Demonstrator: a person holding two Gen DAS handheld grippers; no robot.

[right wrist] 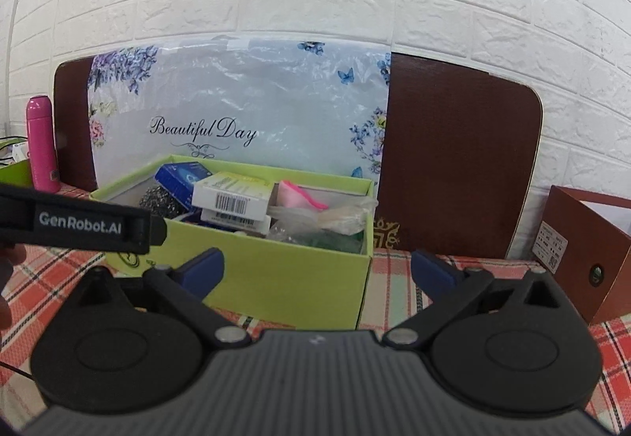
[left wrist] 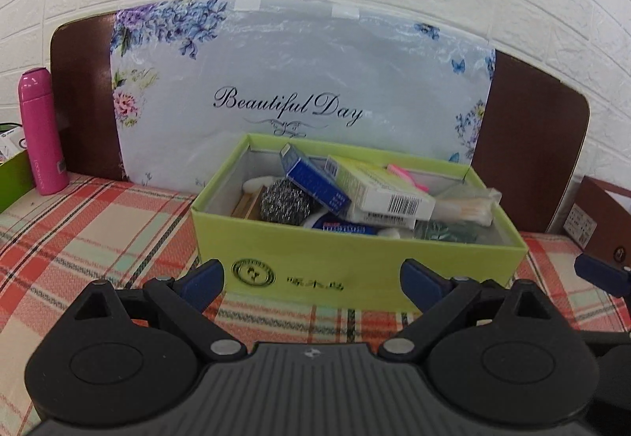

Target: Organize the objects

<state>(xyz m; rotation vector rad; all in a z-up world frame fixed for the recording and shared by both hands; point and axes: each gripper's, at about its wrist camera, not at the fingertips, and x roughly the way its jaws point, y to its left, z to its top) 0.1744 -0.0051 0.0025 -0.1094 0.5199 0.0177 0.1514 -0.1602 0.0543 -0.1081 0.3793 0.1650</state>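
A lime-green open box [left wrist: 355, 262] [right wrist: 276, 278] stands on the plaid cloth, heaped with small items: a steel scourer [left wrist: 286, 201], a blue carton [left wrist: 315, 179], a white barcode carton [left wrist: 388, 195] [right wrist: 232, 197], a pink item [right wrist: 297, 195] and a bag of cotton swabs [left wrist: 467, 205]. My left gripper [left wrist: 313, 282] is open and empty, just in front of the box's near wall. My right gripper [right wrist: 317, 272] is open and empty, in front of the box's right corner. The left gripper's body [right wrist: 79, 225] shows at the left of the right wrist view.
A pink bottle [left wrist: 41, 132] [right wrist: 41, 144] stands at the far left beside another green box [left wrist: 14, 176]. A brown carton [right wrist: 587, 254] sits at the right. A floral "Beautiful Day" bag [left wrist: 295, 89] leans on a brown board [right wrist: 457, 160] against the white brick wall.
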